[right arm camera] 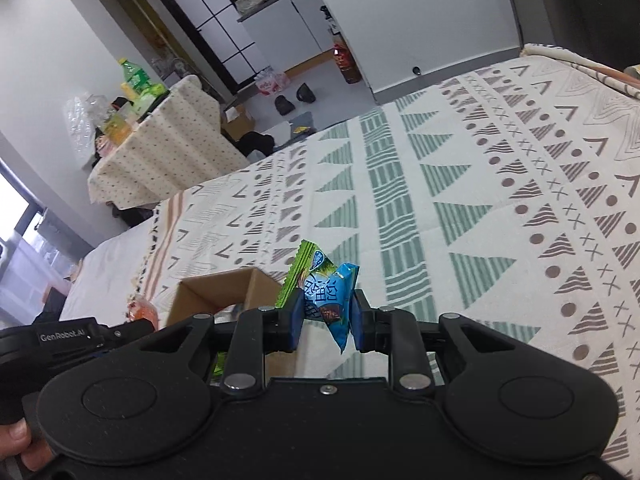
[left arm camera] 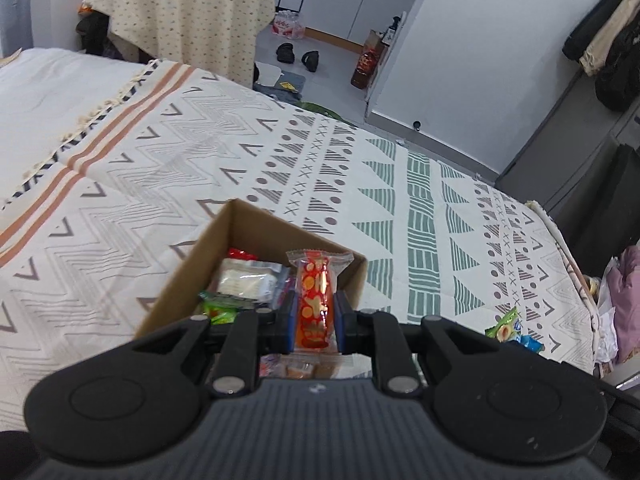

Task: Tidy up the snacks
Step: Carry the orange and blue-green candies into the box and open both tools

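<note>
Patterned bedspread covers the bed; wide open fabric on all sides. Cardboard box sits on it, already partly filled with packets. My left hand-held gripper is clamped on a red-orange snack packet, poised over the box's near right corner. My right hand-held gripper pinches a blue snack packet together with a green packet, right of the box. Step: depositing. Next, I judge: left packet released inside the walls, clearing the rim; right follows. Two packets remain loose on the bedspread.

"GenRobot.AI" on the left tool
</note>
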Demonstrator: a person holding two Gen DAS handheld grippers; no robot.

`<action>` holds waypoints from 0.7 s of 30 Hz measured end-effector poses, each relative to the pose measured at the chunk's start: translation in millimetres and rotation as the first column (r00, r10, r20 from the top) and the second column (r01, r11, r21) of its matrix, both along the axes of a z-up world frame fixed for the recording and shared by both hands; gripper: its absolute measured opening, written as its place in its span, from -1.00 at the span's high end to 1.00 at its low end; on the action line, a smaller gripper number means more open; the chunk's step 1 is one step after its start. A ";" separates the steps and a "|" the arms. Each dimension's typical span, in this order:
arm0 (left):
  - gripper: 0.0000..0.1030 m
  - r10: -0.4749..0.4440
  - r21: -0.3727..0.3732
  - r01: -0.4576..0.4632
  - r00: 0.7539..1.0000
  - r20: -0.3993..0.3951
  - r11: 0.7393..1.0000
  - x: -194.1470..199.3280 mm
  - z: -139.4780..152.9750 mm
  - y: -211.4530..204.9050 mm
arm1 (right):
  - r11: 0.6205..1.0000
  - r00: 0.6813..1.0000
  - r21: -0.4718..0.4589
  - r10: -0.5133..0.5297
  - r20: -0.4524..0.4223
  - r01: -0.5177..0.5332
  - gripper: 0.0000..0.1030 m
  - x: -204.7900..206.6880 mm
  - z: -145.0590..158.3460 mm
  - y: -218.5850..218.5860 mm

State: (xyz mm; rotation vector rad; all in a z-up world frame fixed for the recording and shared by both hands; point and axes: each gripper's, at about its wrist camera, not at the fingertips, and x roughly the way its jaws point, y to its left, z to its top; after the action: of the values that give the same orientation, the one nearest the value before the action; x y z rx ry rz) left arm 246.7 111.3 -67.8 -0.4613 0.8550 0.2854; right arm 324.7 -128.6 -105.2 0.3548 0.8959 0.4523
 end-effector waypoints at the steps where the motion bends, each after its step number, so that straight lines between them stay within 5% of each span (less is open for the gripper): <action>1: 0.66 -0.001 -0.008 0.001 1.000 -0.003 1.000 -2.3 0.8 3.0 | 1.000 1.000 0.004 0.006 0.003 -0.006 0.54 -3.4 1.8 3.0; 11: 0.66 0.023 -0.019 -0.023 1.000 0.001 1.000 -27.8 4.5 31.2 | 0.996 0.996 -0.006 0.088 0.022 -0.088 0.53 -26.7 13.9 51.7; 21: 0.66 0.003 -0.057 -0.004 1.000 -0.029 0.998 -40.9 -16.6 53.5 | 0.996 0.995 0.049 0.079 -0.057 -0.076 0.53 -31.6 5.6 83.5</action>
State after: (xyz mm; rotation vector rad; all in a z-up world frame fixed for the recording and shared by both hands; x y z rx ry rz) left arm 205.8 164.8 -84.4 -0.5128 0.8921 0.2721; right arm 293.1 -45.1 -99.7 0.3785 0.9599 0.5374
